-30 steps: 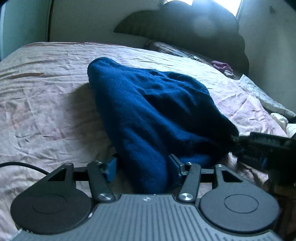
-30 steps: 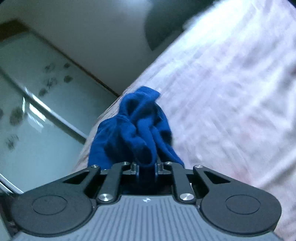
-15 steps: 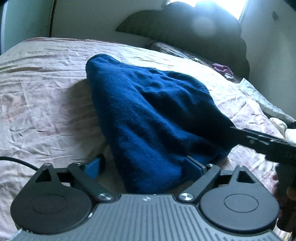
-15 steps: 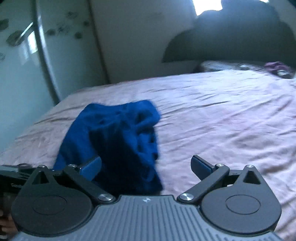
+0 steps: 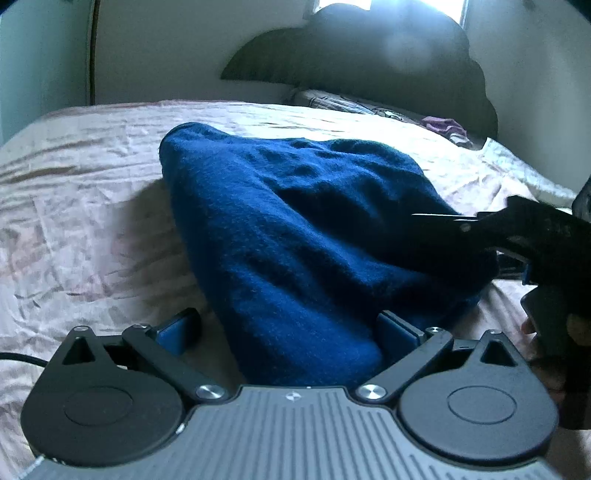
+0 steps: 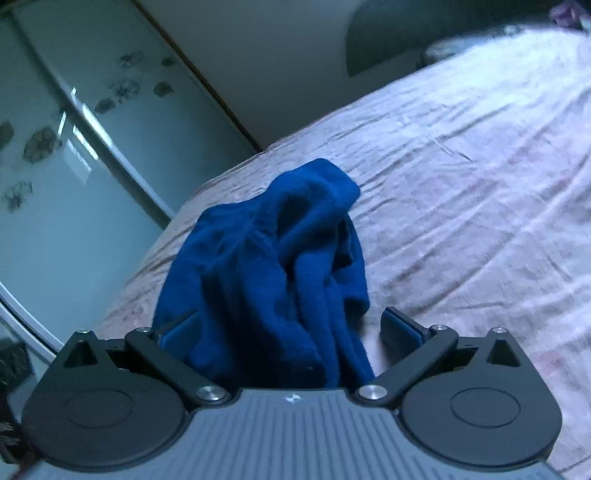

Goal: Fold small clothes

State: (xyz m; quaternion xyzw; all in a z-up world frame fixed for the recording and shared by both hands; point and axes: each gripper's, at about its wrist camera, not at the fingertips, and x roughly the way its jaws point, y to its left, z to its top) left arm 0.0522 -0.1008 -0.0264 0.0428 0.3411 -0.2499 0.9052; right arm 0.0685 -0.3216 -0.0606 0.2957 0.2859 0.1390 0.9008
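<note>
Release step: left gripper (image 5: 288, 328) and right gripper (image 6: 291, 328) have just spread wide beside the blue garment (image 5: 306, 236), gripping nothing; next, regrasping an edge

Both views are dim with a cold blue cast. Daylight comes from a window (image 5: 388, 5) behind the dark headboard (image 5: 369, 62), blown out to white and hazing over the headboard's top. The blue garment (image 5: 314, 236) throws a soft shadow onto the bed (image 5: 74, 221) to its left. Fisheye bending curves the edges; the right wrist view is slightly smeared.
</note>
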